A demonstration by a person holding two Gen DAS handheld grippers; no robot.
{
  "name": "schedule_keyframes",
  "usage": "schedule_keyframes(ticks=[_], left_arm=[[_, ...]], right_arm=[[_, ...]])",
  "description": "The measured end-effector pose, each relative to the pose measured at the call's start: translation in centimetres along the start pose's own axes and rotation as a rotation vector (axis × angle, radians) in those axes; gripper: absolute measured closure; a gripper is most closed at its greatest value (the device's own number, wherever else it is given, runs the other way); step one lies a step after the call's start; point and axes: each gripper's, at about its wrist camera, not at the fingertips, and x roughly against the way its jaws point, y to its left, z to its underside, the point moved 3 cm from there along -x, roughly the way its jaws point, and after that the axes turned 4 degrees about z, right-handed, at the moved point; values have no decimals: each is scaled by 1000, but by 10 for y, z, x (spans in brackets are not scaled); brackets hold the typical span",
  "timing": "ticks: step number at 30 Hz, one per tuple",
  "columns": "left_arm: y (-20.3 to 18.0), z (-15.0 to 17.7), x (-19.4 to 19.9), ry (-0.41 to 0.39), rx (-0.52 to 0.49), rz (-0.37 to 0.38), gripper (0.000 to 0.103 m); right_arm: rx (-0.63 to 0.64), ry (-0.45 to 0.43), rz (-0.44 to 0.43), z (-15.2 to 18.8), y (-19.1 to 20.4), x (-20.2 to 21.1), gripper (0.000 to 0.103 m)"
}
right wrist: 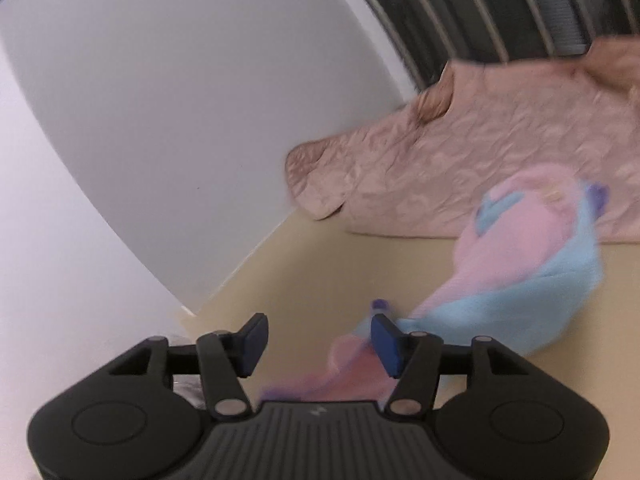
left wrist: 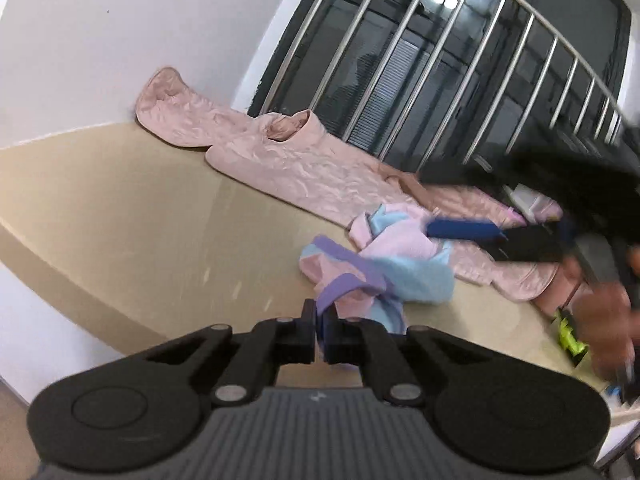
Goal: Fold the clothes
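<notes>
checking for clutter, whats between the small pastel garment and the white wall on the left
Only bare tan tabletop lies between the pastel garment and the white wall; the left wrist view shows that stretch best. The pink quilted garment lies farther back.

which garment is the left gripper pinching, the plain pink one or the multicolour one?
The multicolour garment, pastel pink, blue and purple: the left gripper is shut on its purple edge. The plain pink quilted garment lies spread by the window bars, untouched.

I see a plain white wall at upper left | a dark window with metal bars at upper right | a beige tabletop across the middle
</notes>
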Motion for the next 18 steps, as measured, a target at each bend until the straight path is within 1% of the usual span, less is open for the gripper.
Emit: schedule_keyframes(ticks=[1, 2, 4, 5, 6, 8, 10, 11, 13, 15, 16, 17, 18], left_arm=[[-2, 1, 1, -6, -2, -6, 101], [-2, 2, 3, -13, 7, -6, 101], [-2, 1, 6, -28, 25, -12, 101], [-1, 0, 8, -36, 34, -15, 101], [2, -2, 9, -40, 37, -14, 101], [8, -5, 11, -46, 43, -12, 101], [12, -6, 9, -39, 28, -14, 101], [12, -7, 8, -38, 18, -19, 101], [12, -8, 7, -42, 9, -18, 101], [12, -8, 7, -44, 0, -16, 101], [12, -8, 5, -42, -10, -21, 101], [12, -7, 3, -39, -20, -27, 102], [13, -9, 1, -37, -27, -37, 102]], right_arm=[[-22, 20, 1, -3, -4, -11, 47], [-36, 44, 25, -5, -7, -22, 48], [-48, 101, 104, -8, -13, -45, 61], [-63, 123, 132, -7, -17, -49, 73], [-87, 140, 135, -4, -20, -51, 76], [-137, 166, 104, 3, -26, -52, 76], [-187, 192, 71, 10, -30, -56, 76], [-210, 198, 67, 14, -32, -57, 76], [-235, 199, 86, 17, -31, -66, 76], [-286, 199, 65, 17, -34, -74, 76], [-314, 199, 53, 16, -35, -77, 79], [-327, 192, 57, 14, -34, -81, 93], [-336, 183, 63, 11, -33, -85, 101]])
